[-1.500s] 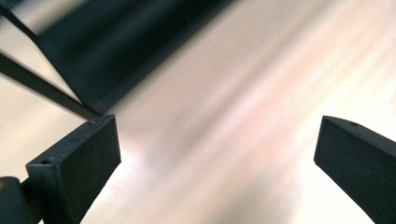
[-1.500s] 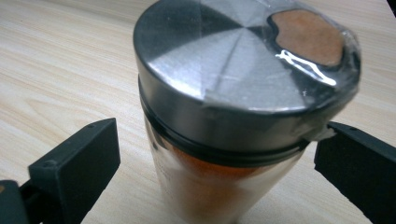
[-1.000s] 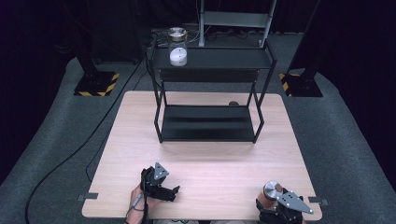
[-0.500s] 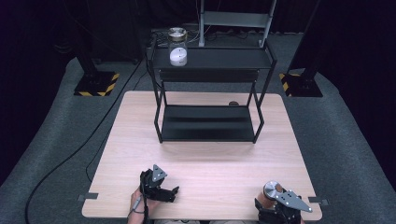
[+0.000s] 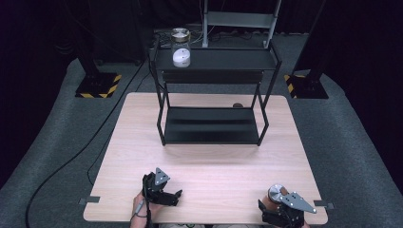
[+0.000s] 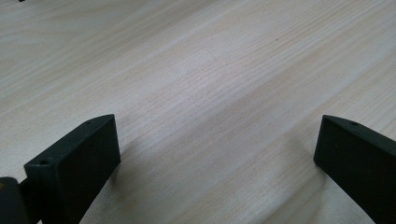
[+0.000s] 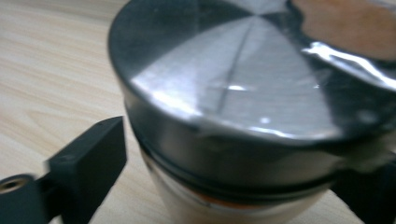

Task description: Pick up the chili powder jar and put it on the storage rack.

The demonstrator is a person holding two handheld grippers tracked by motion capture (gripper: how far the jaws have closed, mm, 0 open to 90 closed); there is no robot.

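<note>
A jar with a brushed metal lid (image 7: 243, 79) and a pale body with an orange band stands on the wooden table (image 5: 214, 161) at the near right corner. My right gripper (image 7: 229, 177) has the jar (image 5: 275, 192) between its jaws. They have just been closing, and a thin sliver of table still shows between the left jaw and the jar's body. My left gripper (image 5: 175, 197) rests low at the near left, open, with nothing but bare wood between its jaws (image 6: 217, 154).
A black two-level metal rack (image 5: 211, 128) stands at the far middle of the table. A glass jar with white contents (image 5: 180, 47) sits on its top shelf at the left. A small dark thing (image 5: 237, 105) lies behind the rack. Cables run across the grey floor.
The right gripper and its jar sit nearly where they were. The left gripper has not moved.
</note>
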